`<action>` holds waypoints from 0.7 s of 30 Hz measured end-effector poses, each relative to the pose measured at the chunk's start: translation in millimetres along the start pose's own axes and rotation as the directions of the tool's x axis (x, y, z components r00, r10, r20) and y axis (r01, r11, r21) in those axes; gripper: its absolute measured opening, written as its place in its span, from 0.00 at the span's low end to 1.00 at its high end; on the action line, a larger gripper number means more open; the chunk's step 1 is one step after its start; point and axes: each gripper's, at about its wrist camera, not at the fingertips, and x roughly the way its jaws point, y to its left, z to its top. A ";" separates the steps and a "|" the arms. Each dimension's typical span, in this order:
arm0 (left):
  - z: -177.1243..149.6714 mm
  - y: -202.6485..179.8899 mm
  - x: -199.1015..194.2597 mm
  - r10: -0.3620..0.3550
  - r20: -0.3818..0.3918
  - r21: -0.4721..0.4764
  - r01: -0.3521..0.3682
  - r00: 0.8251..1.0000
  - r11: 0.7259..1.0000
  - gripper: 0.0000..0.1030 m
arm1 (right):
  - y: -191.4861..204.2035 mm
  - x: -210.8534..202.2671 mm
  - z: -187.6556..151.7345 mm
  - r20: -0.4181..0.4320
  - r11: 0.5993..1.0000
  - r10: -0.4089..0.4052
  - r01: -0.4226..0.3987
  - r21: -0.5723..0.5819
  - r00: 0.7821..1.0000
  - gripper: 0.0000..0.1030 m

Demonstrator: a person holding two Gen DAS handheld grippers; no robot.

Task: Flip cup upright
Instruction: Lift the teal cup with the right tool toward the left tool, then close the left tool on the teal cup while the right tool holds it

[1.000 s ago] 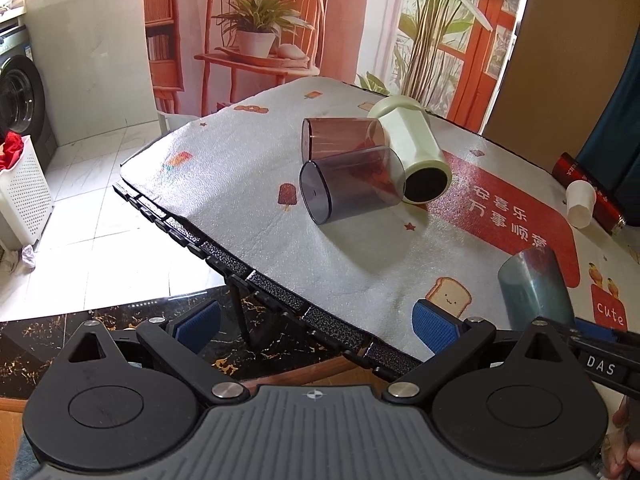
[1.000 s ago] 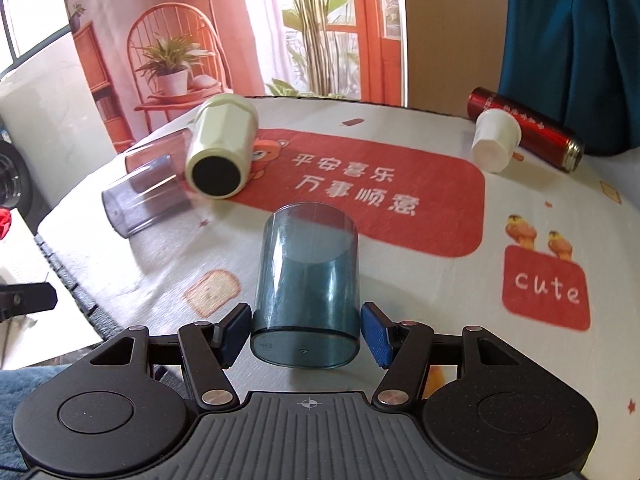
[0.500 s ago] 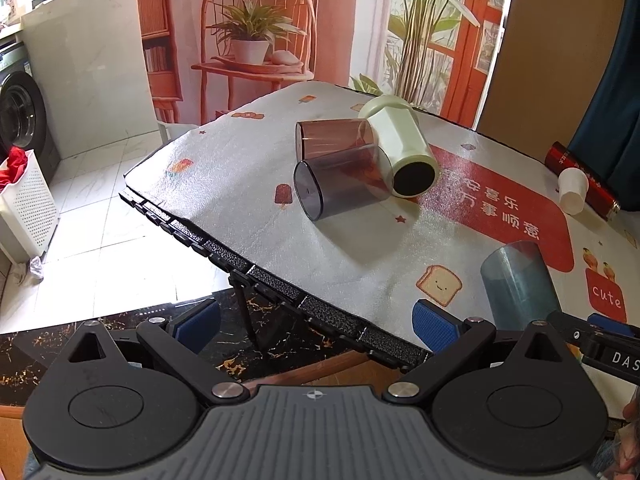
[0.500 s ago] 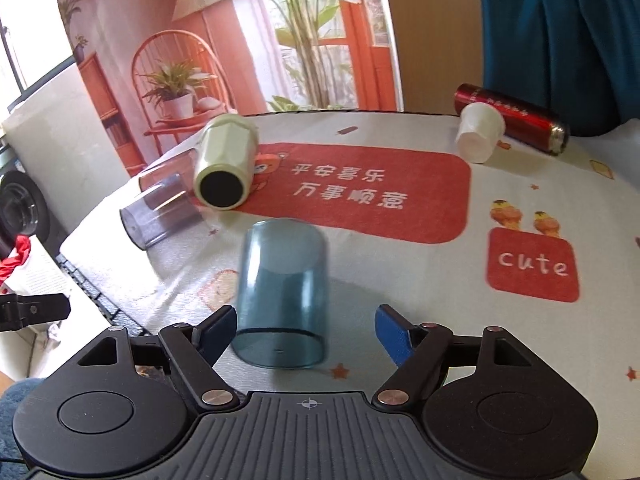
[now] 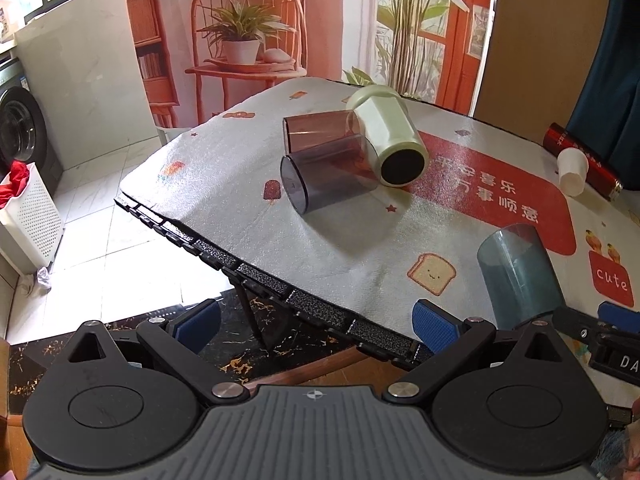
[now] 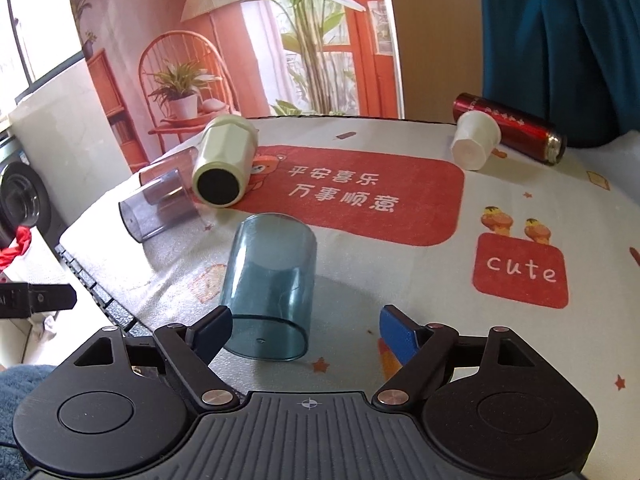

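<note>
A clear blue cup [image 6: 272,292] stands on the printed tablecloth [image 6: 400,280] near the front edge; it also shows in the left wrist view [image 5: 518,276]. My right gripper [image 6: 306,330] is open, its fingers apart on either side of the cup's near end and not gripping it. My left gripper [image 5: 316,320] is open and empty, held off the table's left edge. A grey clear cup [image 5: 324,184], a brown clear cup [image 5: 316,130] and a cream mug [image 5: 388,136] lie on their sides together.
A small white cup [image 6: 476,146] and a red cylinder [image 6: 508,128] lie at the far right. The table's black edge [image 5: 260,276] runs diagonally before the left gripper. A white laundry basket [image 5: 28,216] stands on the floor at left.
My right gripper has opened and let go of the blue cup, then drawn back and to the right. The left gripper has backed away slightly from the table.
</note>
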 end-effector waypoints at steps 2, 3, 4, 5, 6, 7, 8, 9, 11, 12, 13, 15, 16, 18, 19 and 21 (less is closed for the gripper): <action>0.2 -3.3 3.0 0.002 -0.009 0.008 -0.002 1.000 1.000 1.00 | -4.4 -1.6 0.8 0.008 1.000 -0.007 0.007 0.008 1.000 0.76; 0.6 -4.8 4.4 0.000 -0.014 0.008 0.000 1.000 1.000 1.00 | -7.8 -3.0 0.9 0.013 1.000 -0.005 0.004 0.016 1.000 0.76; 1.3 -6.1 6.1 -0.001 -0.020 0.007 0.001 1.000 1.000 1.00 | -10.8 -3.8 1.1 0.017 1.000 0.003 -0.004 0.027 1.000 0.76; 1.8 -7.0 7.2 0.000 -0.024 0.004 0.000 1.000 1.000 1.00 | -13.8 -4.1 1.4 0.018 0.999 0.009 -0.010 0.038 1.000 0.76; 2.2 -7.7 8.2 -0.001 -0.027 0.002 0.001 1.000 1.000 1.00 | -15.3 -4.6 1.4 0.020 0.999 0.008 -0.009 0.047 1.000 0.76; 2.9 -8.4 9.1 -0.002 -0.030 0.001 0.002 1.000 1.000 1.00 | -17.2 -5.0 1.5 0.023 0.999 0.002 -0.003 0.050 1.000 0.76; 3.3 -9.6 9.7 -0.004 -0.031 0.002 0.004 1.000 1.000 1.00 | -18.8 -5.4 1.7 0.026 0.999 -0.008 0.007 0.051 1.000 0.76; 3.7 -10.5 10.2 -0.005 -0.032 0.003 0.005 0.999 1.000 1.00 | -20.3 -5.8 2.1 0.028 0.998 -0.018 0.016 0.053 0.999 0.76; 4.8 -13.2 11.6 -0.008 -0.037 0.006 0.008 0.999 1.000 1.00 | -23.4 -6.6 2.8 0.036 0.998 -0.035 0.033 0.057 0.999 0.76; 5.3 -14.2 12.3 -0.010 -0.040 0.007 0.010 0.999 1.000 1.00 | -25.0 -6.2 2.8 0.038 0.998 -0.041 0.039 0.057 0.998 0.76; 6.8 -15.1 13.5 -0.013 -0.044 0.005 0.013 0.999 1.000 1.00 | -27.6 -4.5 2.7 0.035 0.997 -0.047 0.045 0.058 0.998 0.76; 10.5 -16.2 13.6 -0.022 -0.049 -0.010 0.021 0.999 1.000 1.00 | -32.1 -1.8 1.1 0.028 0.996 -0.068 0.066 0.062 0.997 0.76; 12.9 -16.4 13.5 -0.030 -0.045 -0.020 0.030 0.999 0.999 1.00 | -33.5 -1.0 0.2 0.027 0.995 -0.082 0.080 0.059 0.996 0.76; 18.8 -18.6 13.4 -0.045 -0.039 -0.032 0.044 0.998 0.999 1.00 | -35.8 -0.6 -0.6 0.034 0.992 -0.117 0.115 0.047 0.993 0.76; 22.0 -21.3 14.0 -0.054 -0.038 -0.035 0.053 0.998 0.998 1.00 | -36.8 -0.1 -0.8 0.037 0.990 -0.138 0.137 0.039 0.990 0.76; 27.3 -29.8 14.6 -0.069 -0.030 -0.022 0.068 0.997 0.997 1.00 | -38.9 2.2 -1.4 0.038 0.984 -0.177 0.176 0.025 0.983 0.76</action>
